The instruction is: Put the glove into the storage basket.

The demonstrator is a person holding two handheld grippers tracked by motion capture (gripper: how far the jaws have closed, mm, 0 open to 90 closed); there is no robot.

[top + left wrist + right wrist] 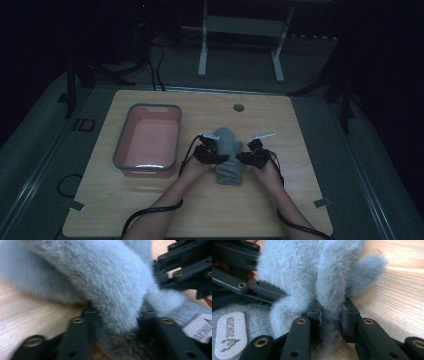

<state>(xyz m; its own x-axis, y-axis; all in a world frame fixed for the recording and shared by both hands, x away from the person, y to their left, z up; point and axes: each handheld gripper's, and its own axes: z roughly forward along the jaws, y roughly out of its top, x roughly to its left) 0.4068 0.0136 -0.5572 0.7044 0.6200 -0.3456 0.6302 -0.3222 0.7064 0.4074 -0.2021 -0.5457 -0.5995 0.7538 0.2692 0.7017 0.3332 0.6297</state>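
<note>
With both grippers pinching the grey fuzzy mitten (pixel 229 152) right of the pink bin (pixel 148 141), left gripper (pixel 216 158) and right gripper (pixel 243 159) each clamp an edge fold, likely to spread it flat.

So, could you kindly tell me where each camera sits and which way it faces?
High view: above the person's side, looking forward and down on the wooden table; forearms and both claws show.
Left gripper view: rides the left claw, looking along its black jaws pinching the fluffy grey knitted mitten.
Right gripper view: rides the right claw, also pinching it.
Both gripper views share the mitten's white label.
</note>
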